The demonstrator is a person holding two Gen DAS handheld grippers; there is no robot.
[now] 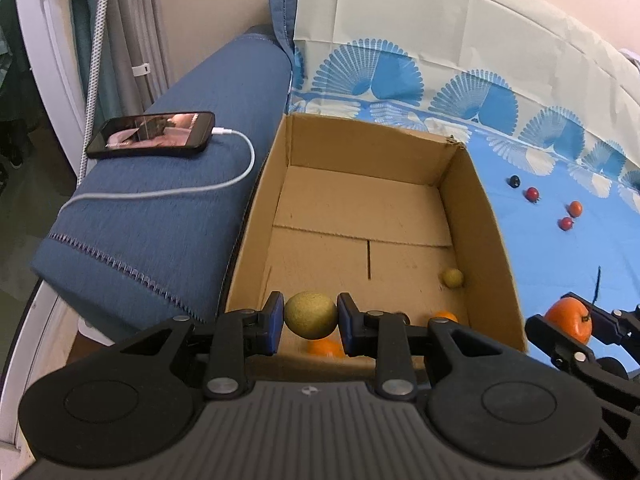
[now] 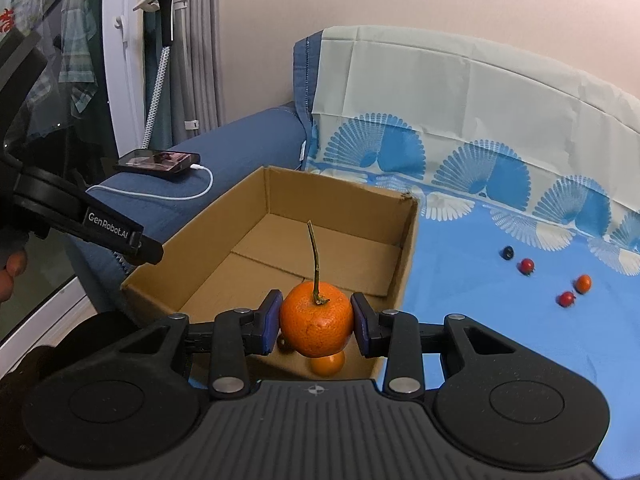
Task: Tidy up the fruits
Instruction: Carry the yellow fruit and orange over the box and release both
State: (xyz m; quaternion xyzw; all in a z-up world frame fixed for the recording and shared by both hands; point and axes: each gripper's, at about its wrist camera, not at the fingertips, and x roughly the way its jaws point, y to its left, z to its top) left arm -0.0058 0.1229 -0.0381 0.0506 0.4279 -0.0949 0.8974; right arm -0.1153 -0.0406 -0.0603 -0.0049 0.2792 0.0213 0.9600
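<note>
My left gripper (image 1: pixel 311 320) is shut on a yellow-green round fruit (image 1: pixel 311 314) and holds it above the near end of an open cardboard box (image 1: pixel 480 216). Inside the box lie a small yellow-green fruit (image 1: pixel 453 278) and orange fruits (image 1: pixel 325 348) near the front wall. My right gripper (image 2: pixel 316 324) is shut on an orange tangerine (image 2: pixel 316 320) with a long stem, above the box's (image 2: pixel 408 248) near right corner. That tangerine also shows in the left wrist view (image 1: pixel 570 318).
Several small fruits lie on the blue cloth (image 2: pixel 480 300) to the right of the box: a dark one (image 2: pixel 508 252), red ones (image 2: pixel 527 266) and an orange one (image 2: pixel 583 283). A phone (image 1: pixel 152 134) on a charging cable lies on the blue sofa arm (image 1: pixel 160 232) left of the box.
</note>
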